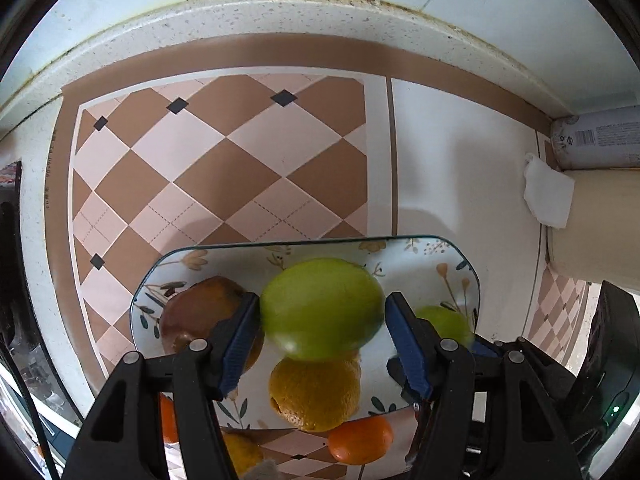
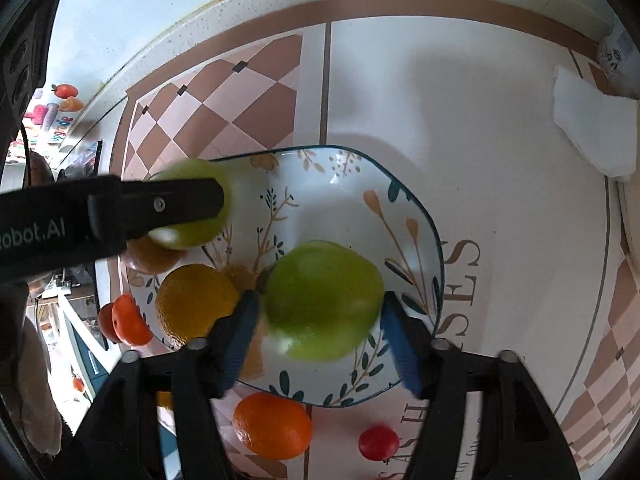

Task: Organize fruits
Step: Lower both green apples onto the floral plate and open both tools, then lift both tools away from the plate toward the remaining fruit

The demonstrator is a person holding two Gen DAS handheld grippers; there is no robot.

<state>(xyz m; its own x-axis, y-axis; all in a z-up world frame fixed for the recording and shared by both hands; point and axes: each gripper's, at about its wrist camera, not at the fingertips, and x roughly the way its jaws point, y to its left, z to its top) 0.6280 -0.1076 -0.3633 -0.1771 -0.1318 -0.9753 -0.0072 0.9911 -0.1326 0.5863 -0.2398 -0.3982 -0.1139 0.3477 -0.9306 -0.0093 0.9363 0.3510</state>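
My left gripper (image 1: 322, 300) points down over a floral plate (image 1: 460, 264), with a large green apple (image 1: 320, 308) between its blue pads, which stand just free of it. My right gripper (image 2: 320, 300) straddles a second green apple (image 2: 320, 300), blurred, low over the plate (image 2: 348, 184), and its pads do not press on it. On the plate lie a yellow-orange citrus (image 2: 192, 304) and a brownish fruit (image 2: 148, 258). The left gripper's black finger (image 2: 176, 200) crosses its apple (image 2: 188, 236) in the right wrist view.
Off the plate's near edge lie a mandarin (image 2: 272, 426), a small red fruit (image 2: 378, 442) and an orange fruit (image 2: 128, 320). A white napkin (image 2: 592, 128), a grey can (image 1: 600, 140) and a cream container (image 1: 592, 220) stand at the right. The raised counter edge (image 1: 280, 12) runs behind.
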